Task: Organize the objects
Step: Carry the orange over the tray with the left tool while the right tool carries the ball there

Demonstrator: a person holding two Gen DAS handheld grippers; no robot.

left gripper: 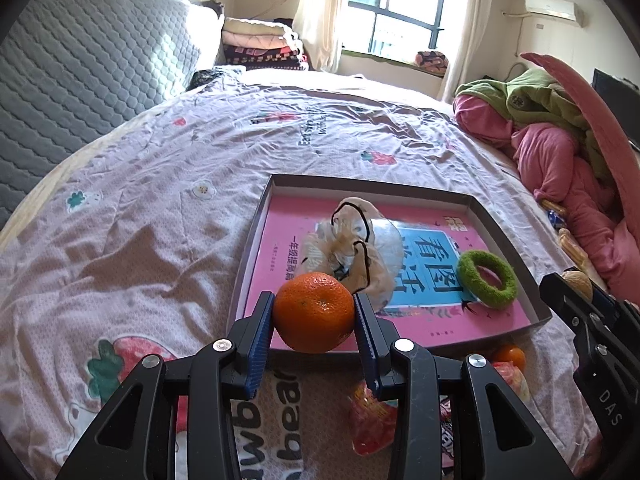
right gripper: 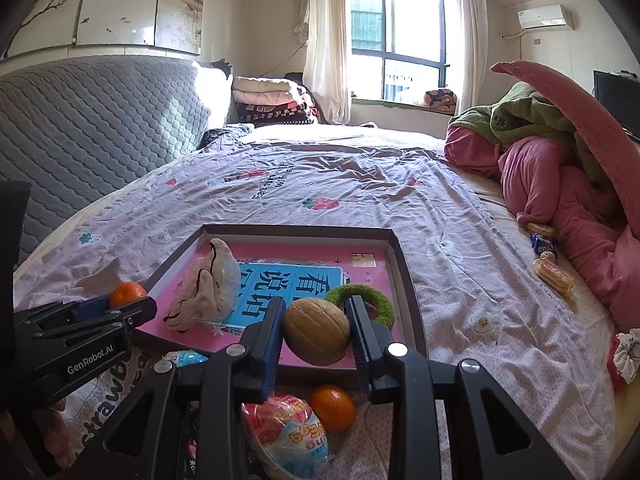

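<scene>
L+R wrist cams: low, close, fwd over bed | share tray (left gripper: 502, 216) (right gripper: 404, 264)

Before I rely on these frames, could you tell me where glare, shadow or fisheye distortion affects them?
Left wrist view: the window is blown out, the bed bows, and the orange in the left tongs is sharp. Right wrist view: the same window glares, the walnut in the right tongs is side-lit, and the corners are black.
</scene>
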